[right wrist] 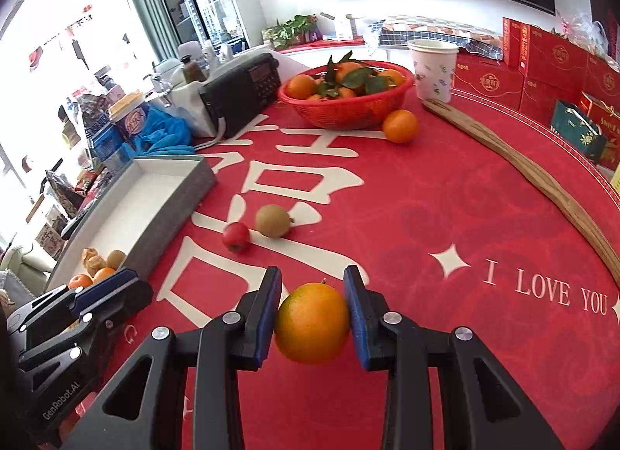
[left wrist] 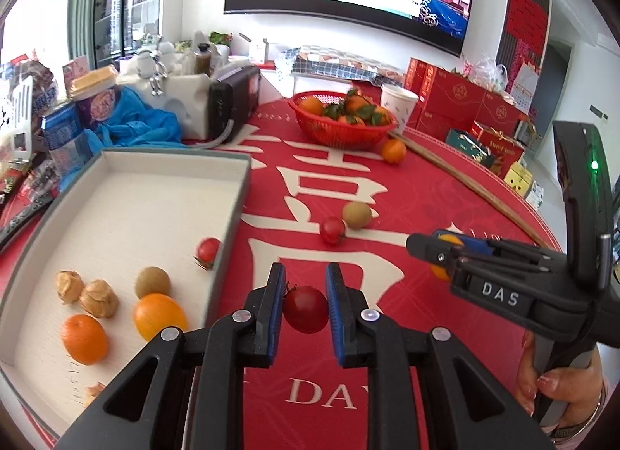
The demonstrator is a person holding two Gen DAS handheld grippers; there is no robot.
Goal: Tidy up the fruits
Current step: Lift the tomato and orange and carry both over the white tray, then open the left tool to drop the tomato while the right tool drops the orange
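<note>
While we looked along the left gripper [left wrist: 306,308], its blue pads were clenched on a small dark red fruit [left wrist: 306,309], held above the red tablecloth [left wrist: 407,295] just beside the right wall of the grey tray [left wrist: 228,213]. Our right gripper [right wrist: 313,324] was also closed, grasping an orange [right wrist: 312,323] between its pads, clear of the cloth; in the left view we saw this tool at the right side, with a hand [left wrist: 562,388] around its handle.

Inside the tray lay 2 oranges [left wrist: 84,338], 1 brown round fruit [left wrist: 152,281], 2 papery husked fruits [left wrist: 99,298] and 1 small red fruit [left wrist: 208,250] close to the right wall. On the cloth, between the tray and the basket, 1 red fruit [right wrist: 235,237] and 1 brown fruit [right wrist: 272,220] stayed just beside each other; whether they touched, we could not tell. Farther back stood a red basket [right wrist: 345,111] with leafy oranges, and 1 loose orange [right wrist: 400,126] rested against its right side. A paper cup [right wrist: 434,69] stood behind it, and a long wooden stick [right wrist: 542,175] lay along the right part of the cloth.
</note>
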